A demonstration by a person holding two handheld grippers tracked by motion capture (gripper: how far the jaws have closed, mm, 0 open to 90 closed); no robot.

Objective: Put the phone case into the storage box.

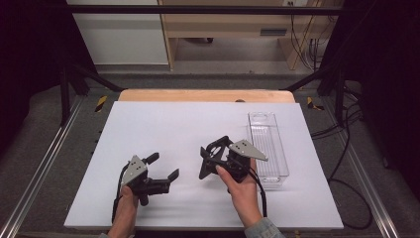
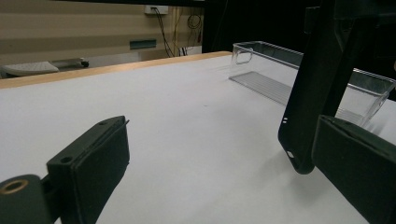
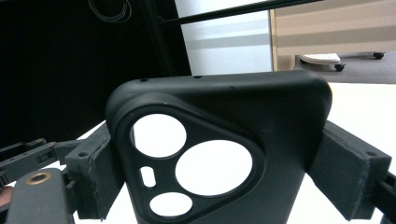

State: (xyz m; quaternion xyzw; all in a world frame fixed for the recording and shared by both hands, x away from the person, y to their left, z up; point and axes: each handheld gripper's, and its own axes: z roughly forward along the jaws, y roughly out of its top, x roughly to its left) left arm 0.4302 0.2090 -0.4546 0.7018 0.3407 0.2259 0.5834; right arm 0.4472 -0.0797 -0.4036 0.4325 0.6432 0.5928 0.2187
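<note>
Centrally on the white rectangular table top (image 1: 163,134), seen from the high view, my right gripper (image 1: 216,159) holds a black soft-plastic phone case (image 1: 212,153) with a rounded triangular camera cut-out. Its pads press the two long edges of the case, so my right fingers are pinching it across its width. In the right gripper view the case (image 3: 261,116) stands between the two black padded jaws with its camera end up; the cut-out frame carries two large round openings, one smaller round opening and a short slot. In the high view the case sits near the middle of the table, a little toward 4 o'clock. The clear rectangular plastic bin (image 1: 267,144) lies just beside it at 3 o'clock, long side running from 12 to 6, with nothing in it that I can see.

My left gripper (image 1: 162,169) rests at about 8 o'clock on the table, well apart from the case. Its fingers are spread and nothing lies between them; in the left gripper view one black pad (image 2: 100,163) rises at the lower left and the other at the lower right. Beyond them, the case (image 2: 313,93) hangs upright, its lower corner close over the table, with the clear bin (image 2: 275,70) behind it at 1 o'clock.
</note>
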